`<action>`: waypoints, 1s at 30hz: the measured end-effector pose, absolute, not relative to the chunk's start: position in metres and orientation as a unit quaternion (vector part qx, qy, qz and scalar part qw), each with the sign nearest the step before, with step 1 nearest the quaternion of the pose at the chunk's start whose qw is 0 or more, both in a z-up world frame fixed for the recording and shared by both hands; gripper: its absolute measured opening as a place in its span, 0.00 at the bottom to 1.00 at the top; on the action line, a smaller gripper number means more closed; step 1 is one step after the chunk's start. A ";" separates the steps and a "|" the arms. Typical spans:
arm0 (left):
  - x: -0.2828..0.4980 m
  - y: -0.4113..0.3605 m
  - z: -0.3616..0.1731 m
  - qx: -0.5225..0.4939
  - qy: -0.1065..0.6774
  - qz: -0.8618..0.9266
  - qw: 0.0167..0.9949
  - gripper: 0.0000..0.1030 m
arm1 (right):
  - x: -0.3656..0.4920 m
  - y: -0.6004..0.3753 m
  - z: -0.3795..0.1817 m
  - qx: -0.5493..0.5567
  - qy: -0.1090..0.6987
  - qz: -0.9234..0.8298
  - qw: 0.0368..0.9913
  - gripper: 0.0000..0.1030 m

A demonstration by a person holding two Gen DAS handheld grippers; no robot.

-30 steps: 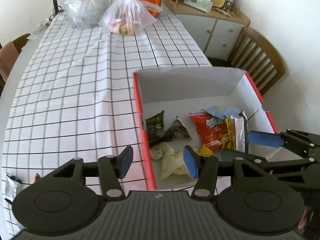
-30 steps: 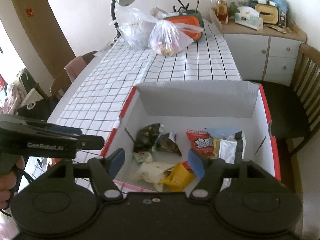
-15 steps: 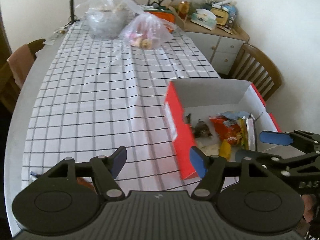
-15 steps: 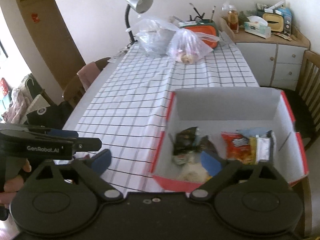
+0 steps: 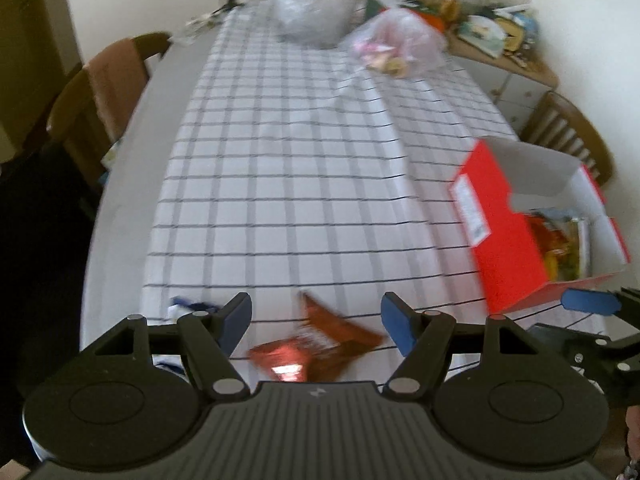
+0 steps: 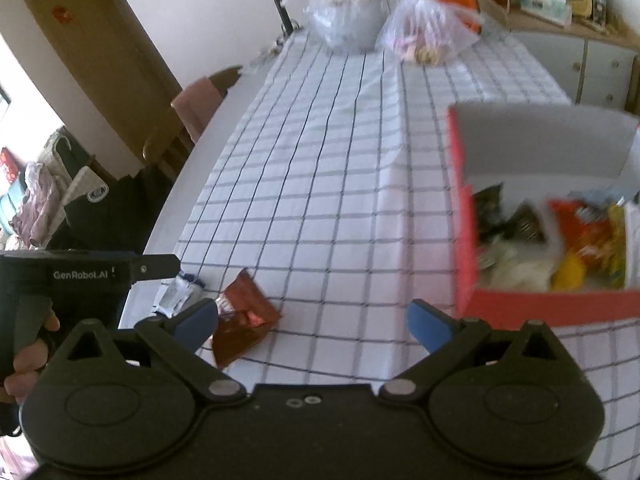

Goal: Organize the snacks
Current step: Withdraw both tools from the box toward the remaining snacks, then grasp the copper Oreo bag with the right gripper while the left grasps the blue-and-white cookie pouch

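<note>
grippers have swung away from the red box [image 6: 520,304] toward the table's near edge, left gripper [image 5: 316,322] open over the brown snack packet [image 5: 320,344], right gripper [image 6: 312,322] open and empty beside it, likely the next pickup.

Two tools show: the left tool [image 5: 316,326] and the right tool [image 6: 312,322], both with jaws spread. One red box [image 6: 464,216] sits on the bench [image 6: 320,184] at about 3 o'clock. Two loose snacks lie at 7 o'clock: one brown packet [image 6: 242,314] and one white-and-blue wrapper [image 6: 176,294]. Two clear plastic bags [image 6: 346,12] stand at 12 o'clock. The packets in the box are too blurred to count.
</note>
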State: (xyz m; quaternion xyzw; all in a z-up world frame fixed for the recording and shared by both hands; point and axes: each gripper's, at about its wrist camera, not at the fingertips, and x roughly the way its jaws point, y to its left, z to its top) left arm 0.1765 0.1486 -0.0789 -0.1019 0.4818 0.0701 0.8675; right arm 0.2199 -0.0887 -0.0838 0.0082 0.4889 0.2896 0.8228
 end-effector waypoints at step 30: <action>0.197 0.238 -0.193 -0.080 0.582 0.090 0.804 0.69 | 0.244 0.037 -0.198 0.098 0.636 0.084 0.761 0.93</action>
